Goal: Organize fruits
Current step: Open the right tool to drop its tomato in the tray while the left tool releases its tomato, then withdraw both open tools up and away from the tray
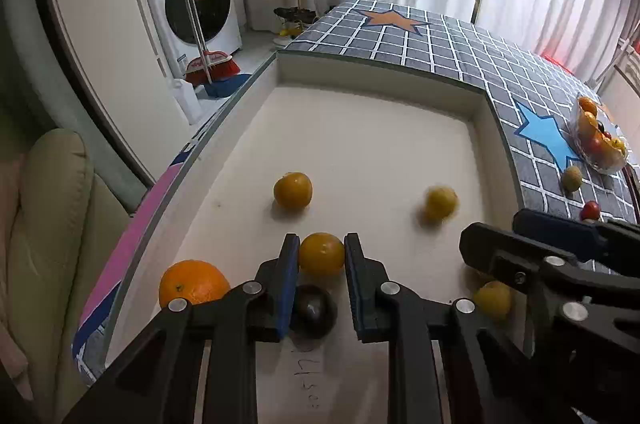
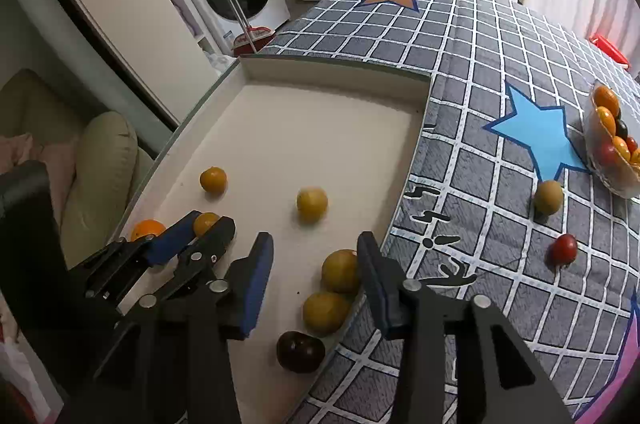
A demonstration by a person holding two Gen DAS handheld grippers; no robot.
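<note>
**Two grippers over the white tray, fruit scattered inside**

Two grippers sit low at the near end of the white tray [image 1: 380, 128], which rests on a grey checked cloth [image 2: 460, 72] with star patches.

From my left wrist view, the left gripper [image 1: 322, 256] has its blue pads on either side of a small orange fruit [image 1: 322, 254]. The pads flank it closely; I cannot tell whether they press on it or just stand beside it. A dark plum-like fruit [image 1: 314, 310] lies on the tray floor beneath the jaws, nearer the camera. A large orange [image 1: 194, 282] sits to the left, against the tray's side wall. Farther in: another small orange fruit [image 1: 293, 190] and a yellow fruit [image 1: 440, 203], the latter blurred.

From my right wrist view, the right gripper [image 2: 316, 264] stands open with nothing between the pads. A yellow fruit [image 2: 340, 271] lies just inside its right finger, a second one [image 2: 326, 312] touching it below, and a dark fruit [image 2: 300, 351] nearer still, all by the tray's right wall.

Outside the tray, on the cloth: a brownish fruit [image 2: 549, 197], a red fruit [image 2: 564, 250], and a clear bowl [image 2: 604, 176] holding mixed fruit.
</note>
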